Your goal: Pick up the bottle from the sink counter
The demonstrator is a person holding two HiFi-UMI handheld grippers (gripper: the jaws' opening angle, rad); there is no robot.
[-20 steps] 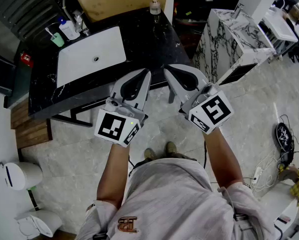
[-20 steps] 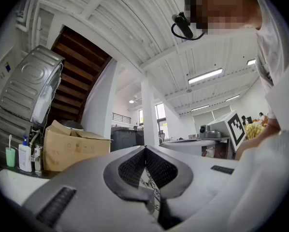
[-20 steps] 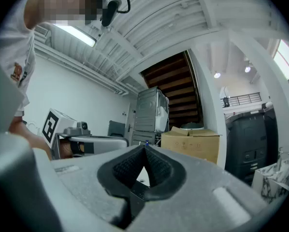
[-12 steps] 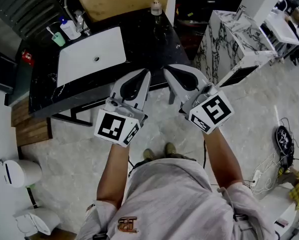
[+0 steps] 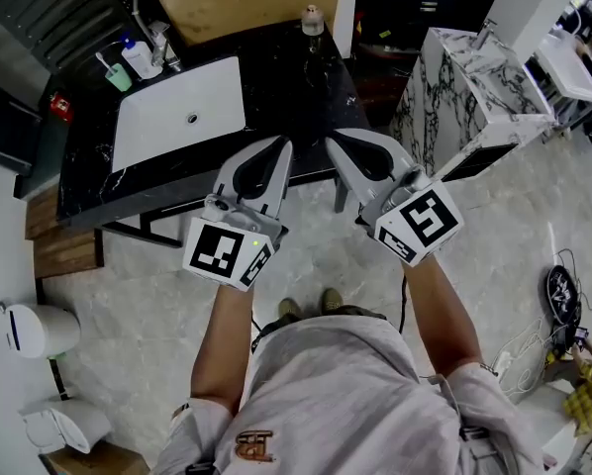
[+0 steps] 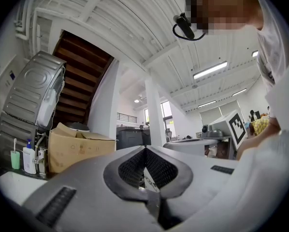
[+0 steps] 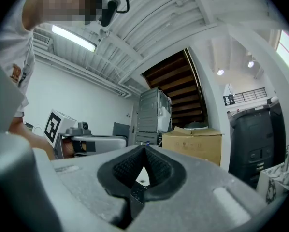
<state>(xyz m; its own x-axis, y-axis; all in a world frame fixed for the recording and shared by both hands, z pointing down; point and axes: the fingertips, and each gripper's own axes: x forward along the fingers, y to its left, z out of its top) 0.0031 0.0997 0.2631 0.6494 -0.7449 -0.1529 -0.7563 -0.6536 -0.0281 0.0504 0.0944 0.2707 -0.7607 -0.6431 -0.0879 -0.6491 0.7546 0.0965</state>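
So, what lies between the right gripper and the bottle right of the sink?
In the head view, only bare black counter lies between the right gripper and the bottle; the white sink basin sits off to the left.

Head view dim, sharp; claw views fisheye, ceiling striplights bright, edges vignetted.

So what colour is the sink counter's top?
The sink counter is black with faint pale veining, around a white basin; best seen in the head view.
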